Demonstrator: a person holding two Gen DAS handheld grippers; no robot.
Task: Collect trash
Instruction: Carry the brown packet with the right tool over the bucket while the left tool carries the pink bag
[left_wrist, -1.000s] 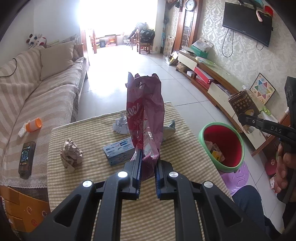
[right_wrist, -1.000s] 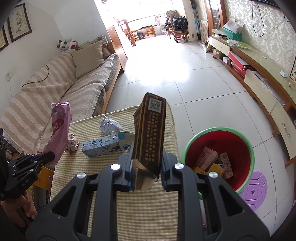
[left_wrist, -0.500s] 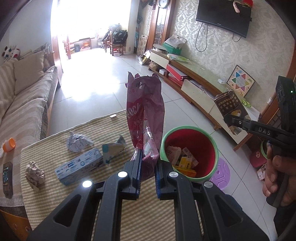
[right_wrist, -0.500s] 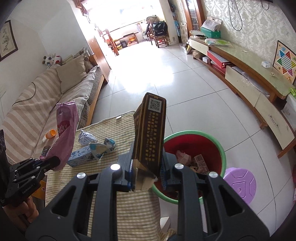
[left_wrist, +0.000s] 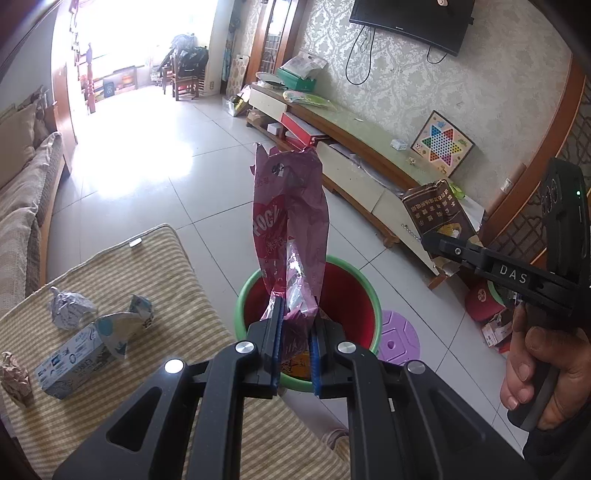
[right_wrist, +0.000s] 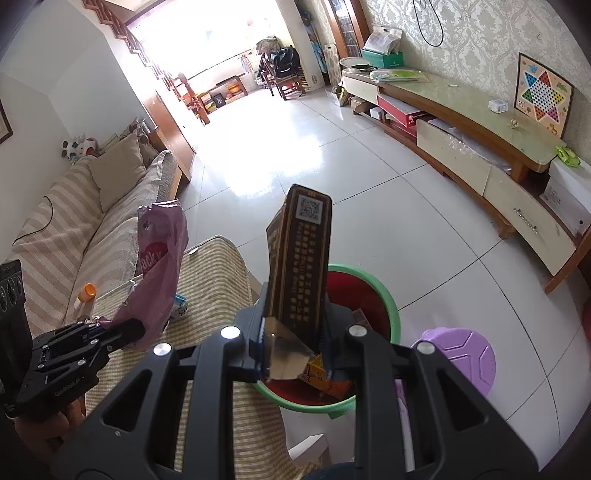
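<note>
Left gripper (left_wrist: 294, 345) pinched on limp, crinkly pink Pocky wrapper (left_wrist: 290, 229), right gripper (right_wrist: 293, 347) clamped on stiff, light brown carton (right_wrist: 301, 258), both gripped low above green-rimmed red bin (right_wrist: 391, 314); likely easy drops.

A home living room, it seems: striped sofa (right_wrist: 66, 229), wall-mounted television (left_wrist: 413, 22), long low cabinet (right_wrist: 480, 147), tiled floor (right_wrist: 332, 155).
</note>
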